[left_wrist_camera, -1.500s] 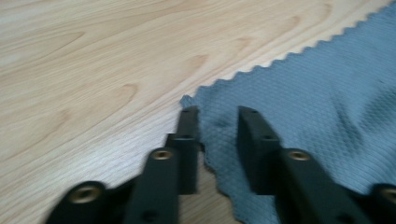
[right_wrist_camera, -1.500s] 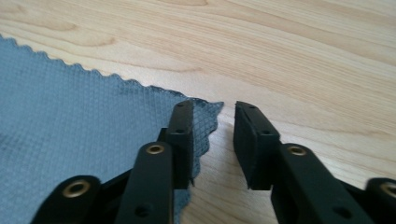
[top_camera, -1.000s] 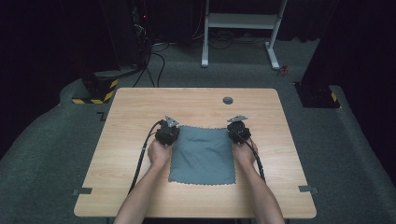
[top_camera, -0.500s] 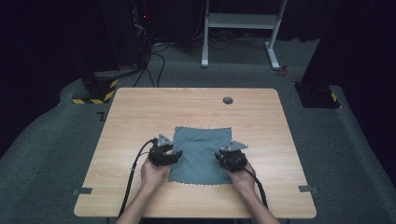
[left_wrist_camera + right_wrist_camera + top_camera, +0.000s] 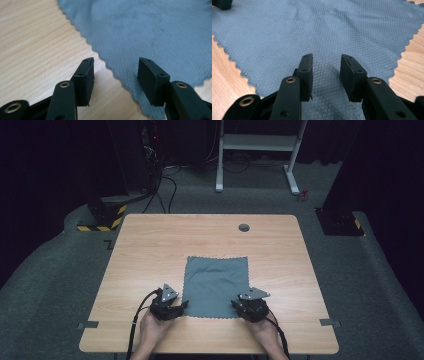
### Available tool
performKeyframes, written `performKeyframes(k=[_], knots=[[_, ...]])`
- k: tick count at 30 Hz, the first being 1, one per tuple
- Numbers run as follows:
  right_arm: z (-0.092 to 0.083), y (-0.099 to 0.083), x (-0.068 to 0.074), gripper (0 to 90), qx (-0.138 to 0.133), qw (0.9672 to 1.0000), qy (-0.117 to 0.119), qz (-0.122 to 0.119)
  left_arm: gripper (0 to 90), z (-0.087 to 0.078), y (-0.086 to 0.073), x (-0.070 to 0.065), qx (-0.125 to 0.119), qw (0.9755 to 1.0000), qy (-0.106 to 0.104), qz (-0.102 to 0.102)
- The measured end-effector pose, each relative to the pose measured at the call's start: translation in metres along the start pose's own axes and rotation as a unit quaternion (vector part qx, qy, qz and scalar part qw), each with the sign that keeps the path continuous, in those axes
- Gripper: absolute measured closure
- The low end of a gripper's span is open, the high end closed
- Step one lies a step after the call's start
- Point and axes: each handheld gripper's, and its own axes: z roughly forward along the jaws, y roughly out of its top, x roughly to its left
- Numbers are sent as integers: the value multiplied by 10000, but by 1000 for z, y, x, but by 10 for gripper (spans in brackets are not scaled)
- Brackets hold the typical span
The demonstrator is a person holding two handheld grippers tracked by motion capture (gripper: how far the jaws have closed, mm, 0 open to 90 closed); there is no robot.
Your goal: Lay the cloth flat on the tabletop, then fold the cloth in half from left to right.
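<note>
Cloth (image 5: pixel 216 285) on table (image 5: pixel 150 245); grippers at near corners.

One grey cloth (image 5: pixel 216 286), one table (image 5: pixel 150 245) — two tools: left tool (image 5: pixel 176 309), right tool (image 5: pixel 239 309).

No legible text, label, brand or number appears on any surface. One sign is present: yellow-black hazard stripes (image 5: pixel 102 215) on a floor base.
</note>
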Motion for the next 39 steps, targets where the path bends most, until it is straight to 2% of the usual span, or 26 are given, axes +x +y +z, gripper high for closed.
performKeyframes(k=[2,4,6,8,10,12,14,18,20,22,23,25,26,28,29,31,33,34,36,37,39], knots=[[-2,-2,0,628,-11,10000,23,7,469,-1,-4,0,-98,9999,-3,-32],[-3,-2,-1,623,20,10000,58,-3,464,-1,-4,0,-97,9999,-9,-50],[-2,0,-1,569,65,10000,-15,-15,450,-1,-3,0,-68,10000,-25,-54],[-2,-1,-1,568,49,10000,-18,31,443,-1,-2,4,-56,10000,-56,-58],[-2,-1,0,594,34,9999,-51,92,443,1,-1,7,-97,9998,-114,-148],[-2,-1,5,635,1,10000,-49,-12,437,4,2,12,-82,9996,-153,-215],[-1,1,8,632,-13,10000,32,-52,429,10,10,17,-8,9998,-88,-185],[2,5,14,635,-32,9998,105,-168,416,19,17,24,-23,9993,-162,-346],[5,8,19,635,-68,9996,107,-260,410,24,21,30,-81,9989,-125,-449],[11,15,26,642,-29,9992,281,-291,412,30,28,35,-45,9984,-46,-555],[11,15,26,642,-29,9992,281,-291,412,33,31,38,-31,9984,-17,-560],[19,25,36,685,-64,9981,496,-361,436,40,39,43,60,9984,62,-552],[19,25,36,685,-64,9981,496,-361,436,43,43,46,98,9986,127,-511],[25,32,45,744,-91,9970,629,-439,443,50,50,50,170,9985,248,-464],[34,38,54,774,-87,9957,754,-538,446,56,57,55,233,9982,297,-457],[38,41,59,778,-86,9950,798,-599,447,59,61,57,257,9980,334,-466],[46,47,69,779,-88,9934,930,-659,454,65,66,60,281,9979,376,-454],[52,52,79,778,-74,9918,1020,-773,466,68,69,61,264,9978,394,-467],[54,55,84,777,-65,9909,1038,-849,470,74,72,63,187,9978,424,-483],[58,60,93,772,-73,9893,1128,-919,471,78,77,66,225,9974,442,-520],[60,62,97,769,-78,9886,1150,-966,470,80,80,67,270,9972,463,-530]])
